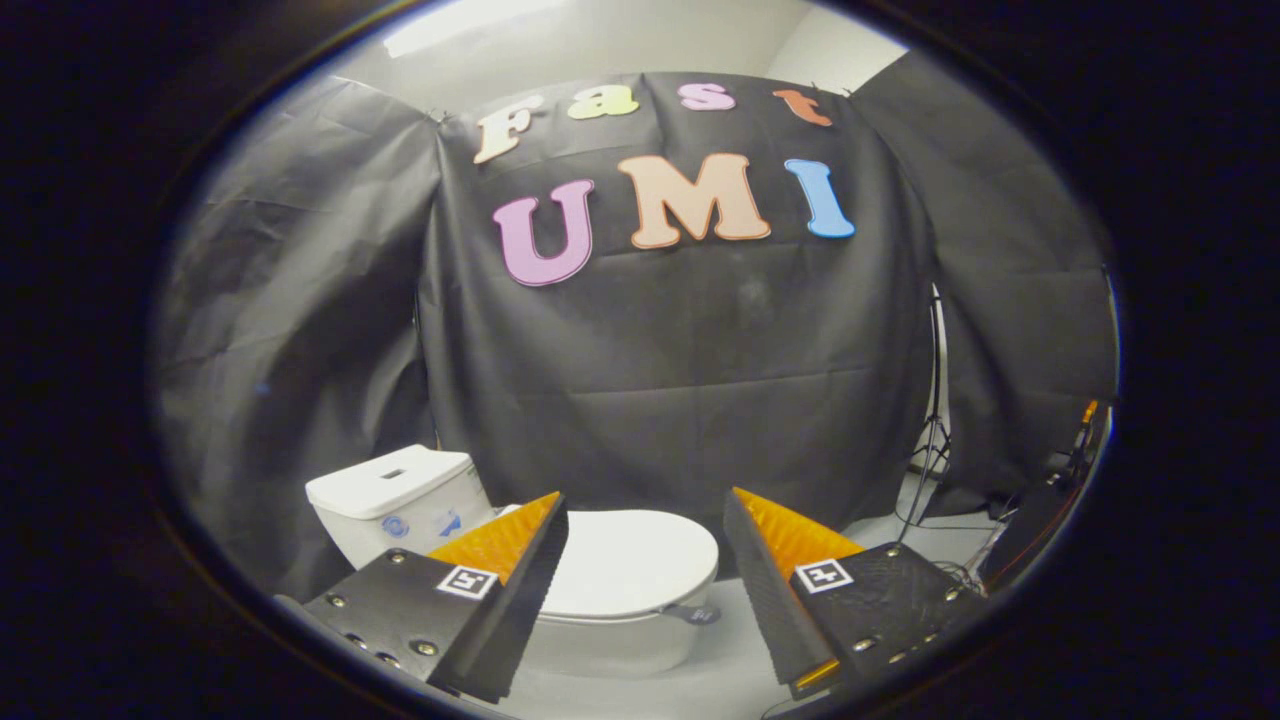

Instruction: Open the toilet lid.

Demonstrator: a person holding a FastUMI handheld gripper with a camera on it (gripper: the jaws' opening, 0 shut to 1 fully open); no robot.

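A white toilet stands on the floor beyond my fingers, in front of the black cloth wall. Its lid (630, 560) lies flat down over the bowl (610, 645). The white tank (395, 500) rises behind the lid, to the left. My gripper (645, 520) is open, fingers spread wide with nothing between them. It hovers above and short of the toilet, apart from it. The left finger (505, 590) covers the lid's left part, and the right finger (790, 585) stands to the right of the bowl's front end.
A light stand (930, 440) with thin legs stands to the right of the toilet by the cloth wall. Cables and dark gear (1030, 520) lie on the pale floor further right. Black cloth (680, 400) hangs close behind the toilet.
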